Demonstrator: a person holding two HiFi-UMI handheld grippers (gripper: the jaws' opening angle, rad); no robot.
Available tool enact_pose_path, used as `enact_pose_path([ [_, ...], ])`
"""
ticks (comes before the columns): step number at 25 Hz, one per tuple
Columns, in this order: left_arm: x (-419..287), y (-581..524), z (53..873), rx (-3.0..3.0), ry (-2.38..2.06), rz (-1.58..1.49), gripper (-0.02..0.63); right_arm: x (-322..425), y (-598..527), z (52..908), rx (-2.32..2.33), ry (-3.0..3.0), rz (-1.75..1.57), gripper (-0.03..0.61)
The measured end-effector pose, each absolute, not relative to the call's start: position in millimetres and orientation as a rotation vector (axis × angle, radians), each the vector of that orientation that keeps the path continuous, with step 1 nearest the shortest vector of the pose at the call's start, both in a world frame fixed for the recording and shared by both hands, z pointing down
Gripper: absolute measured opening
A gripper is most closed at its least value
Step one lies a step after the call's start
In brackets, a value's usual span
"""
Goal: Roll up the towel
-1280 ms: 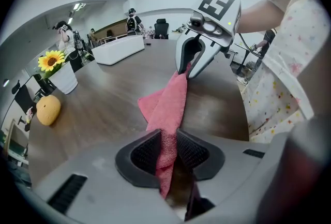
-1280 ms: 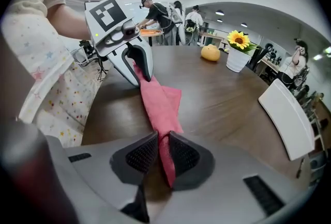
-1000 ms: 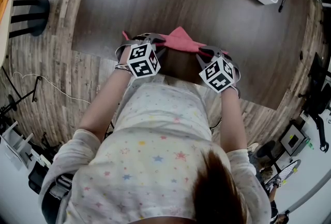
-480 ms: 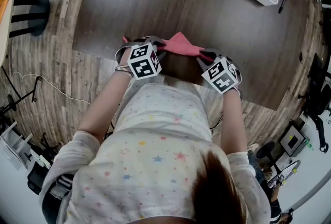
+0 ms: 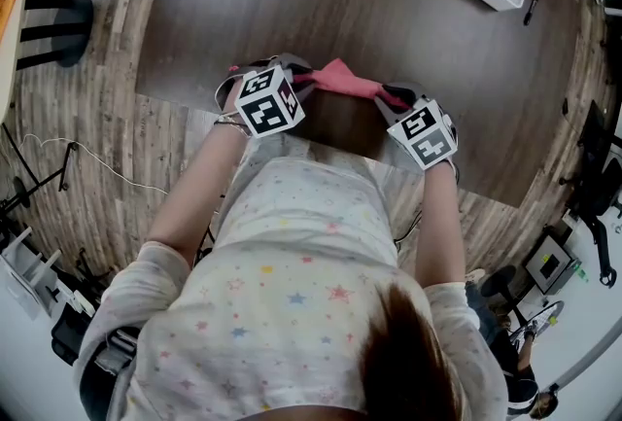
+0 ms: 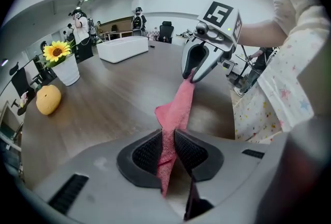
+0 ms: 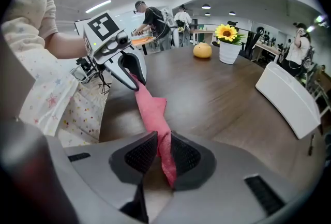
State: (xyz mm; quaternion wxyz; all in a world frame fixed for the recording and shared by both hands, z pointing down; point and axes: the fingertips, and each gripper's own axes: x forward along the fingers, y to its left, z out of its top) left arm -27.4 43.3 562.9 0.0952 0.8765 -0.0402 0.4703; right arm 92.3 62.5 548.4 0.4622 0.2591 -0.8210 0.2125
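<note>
Spanning left gripper (image 6: pixel 167 151), right gripper (image 7: pixel 161 151) (pinched): towel (image 5: pixel 342 79).

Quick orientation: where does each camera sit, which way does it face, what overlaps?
Head view: on the person's head, looking steeply down at the table; shows hair, shirt, forearms, left gripper, right gripper.
Left gripper view: on the left gripper, facing along its jaws, shut on the pink towel, toward the right gripper; forearm and shirt at right.
Right gripper view: on the right gripper, facing the left gripper; sleeve at left.
Shared: both gripper views show the towel strung between the grippers and the sunflower pot.
</note>
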Motion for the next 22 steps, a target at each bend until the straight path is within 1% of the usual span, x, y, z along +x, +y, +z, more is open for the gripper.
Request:
enact_pose_path([
  [11, -28.2, 21.2, 571.1, 2.626, -0.265, 1.391, 0.072, 103.7, 44.0, 558.8, 0.758, -1.977, 0.497, 0.071],
  [16, -23.4, 19.9, 550.7, 2.706, -0.315, 1.321, 0.072, 110.1, 41.9, 562.8, 0.797, -1.960, 0.494, 0.071],
  [19, -16.6, 27.6, 542.6, 2.737, -0.272, 1.278, 0.072, 114.6, 39.9, 565.1, 0.818, -1.952, 0.493, 0.069],
  [22, -14.8, 42.7, 554.7, 2.708, -0.175, 1.314, 0.072, 115.1, 39.5, 566.2, 0.830, -1.949, 0.493, 0.069],
])
